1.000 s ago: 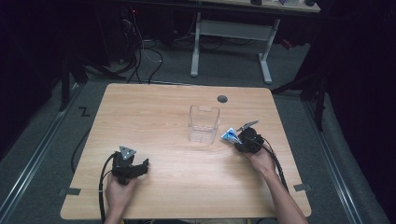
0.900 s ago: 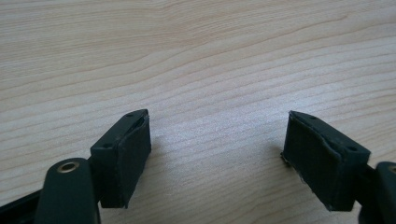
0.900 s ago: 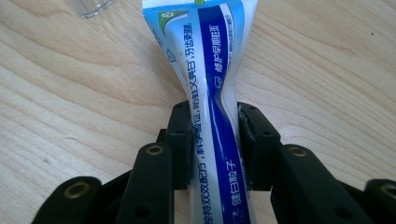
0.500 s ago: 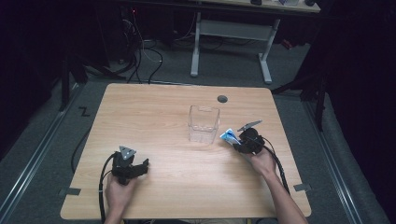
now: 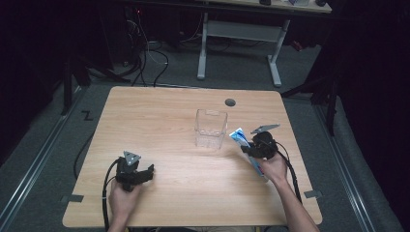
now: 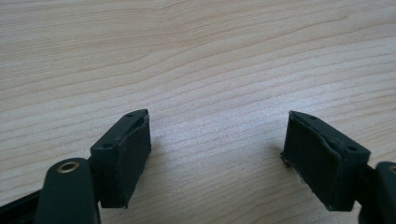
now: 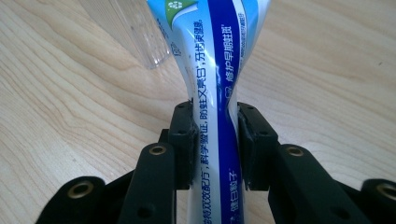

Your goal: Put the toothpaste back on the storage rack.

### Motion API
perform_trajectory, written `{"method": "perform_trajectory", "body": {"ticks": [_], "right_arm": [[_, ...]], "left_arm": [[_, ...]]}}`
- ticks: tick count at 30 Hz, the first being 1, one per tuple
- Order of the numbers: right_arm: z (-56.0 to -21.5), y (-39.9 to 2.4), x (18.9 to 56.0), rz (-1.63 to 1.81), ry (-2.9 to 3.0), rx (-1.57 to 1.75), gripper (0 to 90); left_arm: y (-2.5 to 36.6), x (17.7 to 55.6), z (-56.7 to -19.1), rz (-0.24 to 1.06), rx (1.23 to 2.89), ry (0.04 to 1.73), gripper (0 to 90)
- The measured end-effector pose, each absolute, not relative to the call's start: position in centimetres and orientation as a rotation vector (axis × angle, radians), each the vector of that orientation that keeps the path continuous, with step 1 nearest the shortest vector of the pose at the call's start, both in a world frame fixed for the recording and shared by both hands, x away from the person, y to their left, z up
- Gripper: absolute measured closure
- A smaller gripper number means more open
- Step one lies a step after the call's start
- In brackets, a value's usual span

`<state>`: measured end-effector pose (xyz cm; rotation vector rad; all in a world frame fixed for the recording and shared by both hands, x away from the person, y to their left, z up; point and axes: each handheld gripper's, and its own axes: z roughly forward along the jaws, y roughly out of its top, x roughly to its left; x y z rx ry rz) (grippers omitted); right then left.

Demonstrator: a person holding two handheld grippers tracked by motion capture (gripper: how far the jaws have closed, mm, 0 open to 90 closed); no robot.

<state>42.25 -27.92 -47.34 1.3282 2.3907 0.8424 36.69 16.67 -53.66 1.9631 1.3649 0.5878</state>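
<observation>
R gripper (image 7: pixel 215 140) pinches a blue-and-white toothpaste tube (image 7: pixel 212 70) just beside the clear plastic box (image 5: pixel 211 128), apparently still to go in; L gripper (image 6: pixel 217 158) spread, idle on light wooden tabletop (image 5: pixel 159 116).

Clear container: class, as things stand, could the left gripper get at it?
Probably yes. The left gripper is open with nothing between its jaws, and bare table lies between it and the clear container; it would have to travel.

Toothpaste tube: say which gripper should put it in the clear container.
Right. The right gripper is already clamped on the toothpaste tube, beside the clear container; the left gripper is open, empty, farther away.
</observation>
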Motion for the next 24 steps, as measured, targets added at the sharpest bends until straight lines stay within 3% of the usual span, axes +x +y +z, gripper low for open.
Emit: {"method": "perform_trajectory", "body": {"ticks": [24], "right_arm": [[-44.7,-27.3,40.6,1.072,2.365,1.266,70.8]], "left_arm": [[16.7,36.7,-53.7,0.588,1.963,1.365,23.4]]}}
